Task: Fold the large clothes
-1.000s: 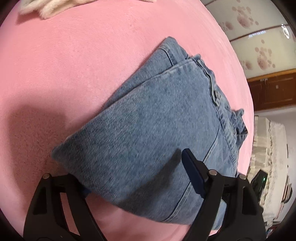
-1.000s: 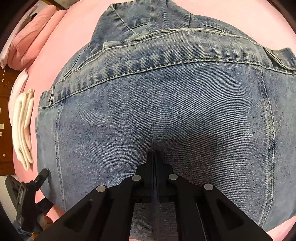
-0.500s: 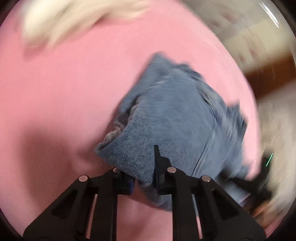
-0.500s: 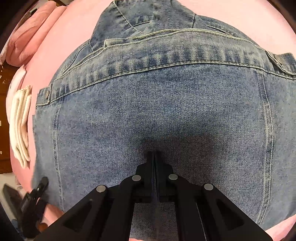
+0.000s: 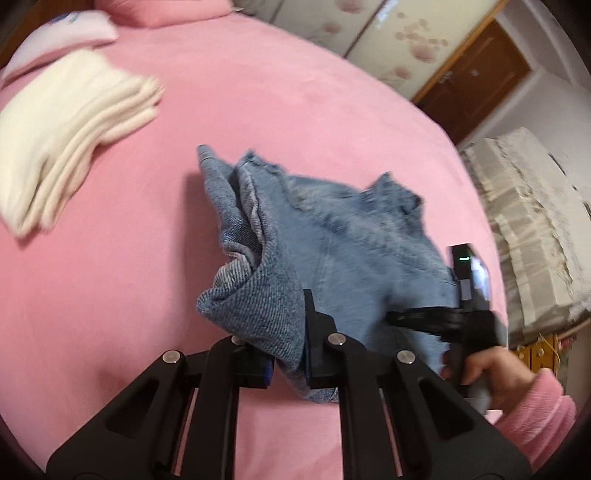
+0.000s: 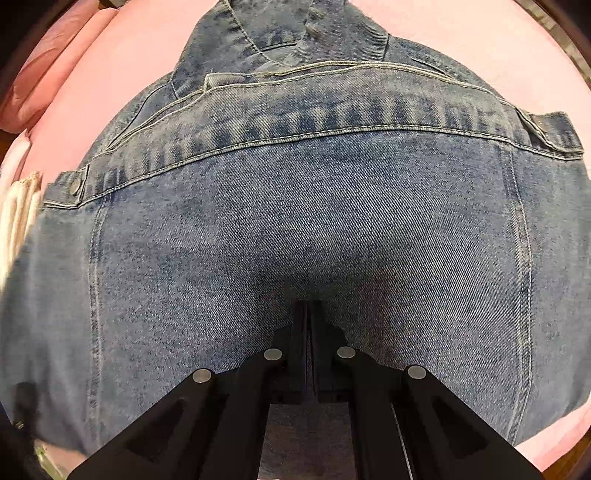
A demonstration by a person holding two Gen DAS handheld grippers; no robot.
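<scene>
A folded blue denim jacket (image 5: 343, 243) lies on a pink bed (image 5: 110, 295). My left gripper (image 5: 286, 332) is shut on a thick corner fold of the jacket and holds it lifted off the bed. My right gripper (image 6: 308, 314) is shut, its tips pressed on the jacket's back panel (image 6: 295, 229) below the waistband seam. In the left wrist view the right gripper (image 5: 424, 317) lies over the jacket's right side, held by a hand in a pink sleeve.
A stack of folded cream clothes (image 5: 62, 136) lies at the left of the bed, with pink pillows (image 5: 55, 33) behind it. A wooden door (image 5: 476, 77) and a lace-covered piece of furniture (image 5: 528, 221) stand beyond the bed's right edge.
My left gripper went from open around the jacket's corner to shut on it and has lifted it away from the bed. The right gripper stayed shut on the back panel.
</scene>
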